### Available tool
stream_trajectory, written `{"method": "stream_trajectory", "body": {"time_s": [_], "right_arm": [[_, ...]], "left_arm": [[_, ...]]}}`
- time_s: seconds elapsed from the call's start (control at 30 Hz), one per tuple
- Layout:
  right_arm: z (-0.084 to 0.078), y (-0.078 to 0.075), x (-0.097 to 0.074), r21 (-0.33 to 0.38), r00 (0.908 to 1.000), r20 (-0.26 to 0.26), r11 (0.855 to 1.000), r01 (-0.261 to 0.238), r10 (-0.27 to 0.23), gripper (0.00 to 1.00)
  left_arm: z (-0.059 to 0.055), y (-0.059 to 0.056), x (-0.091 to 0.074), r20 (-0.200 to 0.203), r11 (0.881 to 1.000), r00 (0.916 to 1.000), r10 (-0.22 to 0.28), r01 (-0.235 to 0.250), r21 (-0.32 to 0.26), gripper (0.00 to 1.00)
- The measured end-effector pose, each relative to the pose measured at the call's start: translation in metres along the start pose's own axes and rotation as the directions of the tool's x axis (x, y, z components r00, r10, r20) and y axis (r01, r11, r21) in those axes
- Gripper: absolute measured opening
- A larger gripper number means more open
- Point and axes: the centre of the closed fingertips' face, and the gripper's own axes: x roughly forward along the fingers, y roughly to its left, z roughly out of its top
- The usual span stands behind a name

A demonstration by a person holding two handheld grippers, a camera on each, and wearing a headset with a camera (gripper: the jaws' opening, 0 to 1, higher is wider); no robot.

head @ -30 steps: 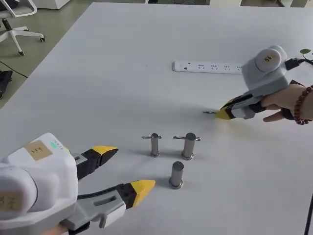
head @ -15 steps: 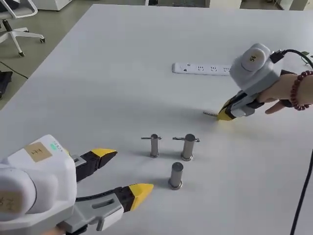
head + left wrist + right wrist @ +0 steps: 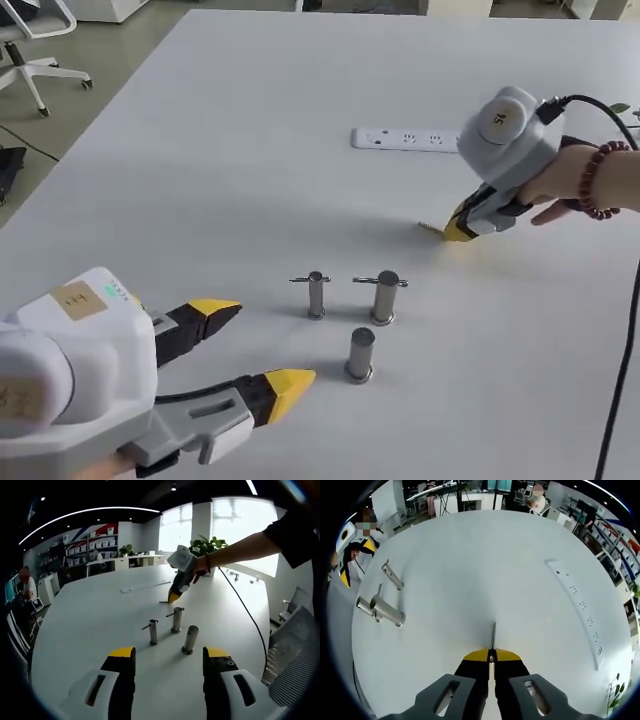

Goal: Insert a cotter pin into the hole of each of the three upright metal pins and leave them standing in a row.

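Three upright metal pins stand near the table middle. The left pin (image 3: 316,295) and the right pin (image 3: 384,297) each carry a cotter pin crosswise near the top. The front pin (image 3: 360,355) has a bare top. My right gripper (image 3: 458,232) hovers low over the table behind them, shut on a thin cotter pin (image 3: 431,228) that pokes out of its tips (image 3: 493,635). My left gripper (image 3: 255,345) is open in front of the pins, a short way from the front pin (image 3: 189,639), with nothing between its fingers.
A white power strip (image 3: 405,138) lies on the white table (image 3: 220,180) behind the right gripper. An office chair (image 3: 30,50) stands on the floor at far left. A black cable (image 3: 615,400) runs along the right side.
The right gripper's body has swung left and up, while its tips and the cotter pin stay at about the same spot. The left gripper and the three pins have hardly moved.
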Motion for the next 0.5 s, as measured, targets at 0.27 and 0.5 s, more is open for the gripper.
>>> {"method": "stream_trajectory", "body": {"time_s": [0.27, 0.5], "right_arm": [[0.011, -0.004, -0.005, -0.047, 0.9996, 0.018, 0.999, 0.022, -0.021, 0.00], [0.021, 0.014, -0.029, -0.111, 0.9983, 0.043, 0.993, 0.043, -0.039, 0.00]], "left_arm": [[0.003, 0.005, -0.003, -0.008, 1.000, 0.9997, 0.021, -0.021, -0.006, 0.50], [0.007, 0.002, -0.008, -0.003, 1.000, 0.9998, 0.021, -0.021, 0.007, 0.49]]}}
